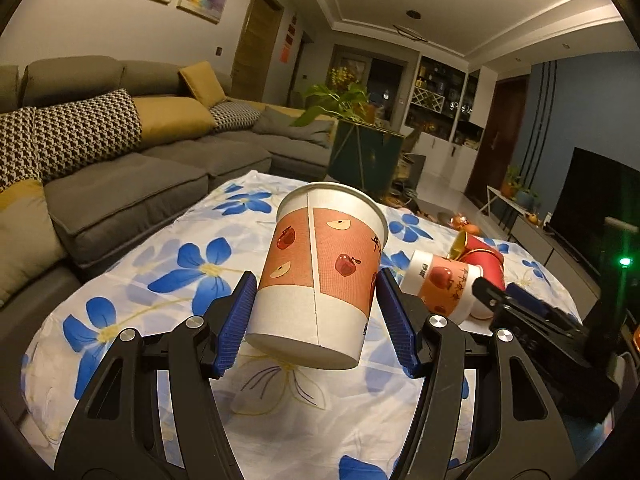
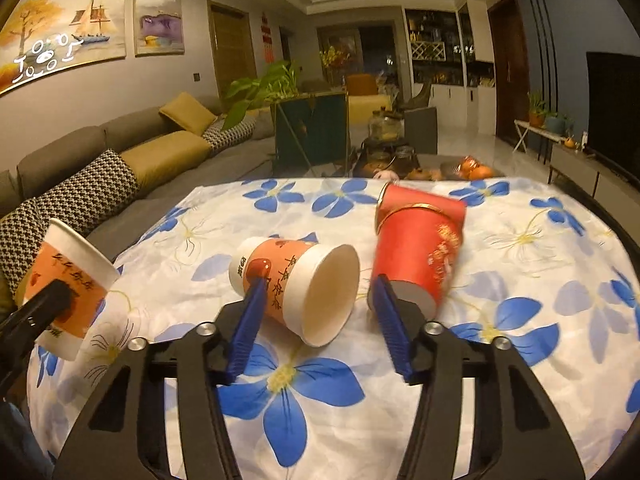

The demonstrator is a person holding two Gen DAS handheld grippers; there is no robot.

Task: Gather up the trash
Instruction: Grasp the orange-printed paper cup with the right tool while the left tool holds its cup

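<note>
In the left wrist view my left gripper (image 1: 316,280) is shut on a paper cup (image 1: 320,272) with an orange apple-print band, held tilted above the flowered tablecloth (image 1: 160,280). That held cup (image 2: 68,280) also shows at the left edge of the right wrist view. A second apple-print cup (image 2: 296,284) lies on its side on the cloth, mouth towards me, and my right gripper (image 2: 320,284) stands open around it. Two red cups (image 2: 416,248) lie nested just right of its right finger. The left wrist view shows the lying cup (image 1: 444,284) and the right gripper (image 1: 500,294).
A grey sofa (image 1: 120,184) with patterned cushions runs along the table's left side. Beyond the far edge stand a dark green cabinet (image 2: 310,132) with a plant, glass jars (image 2: 386,128) and oranges (image 2: 474,168). A TV (image 2: 612,108) is at the right.
</note>
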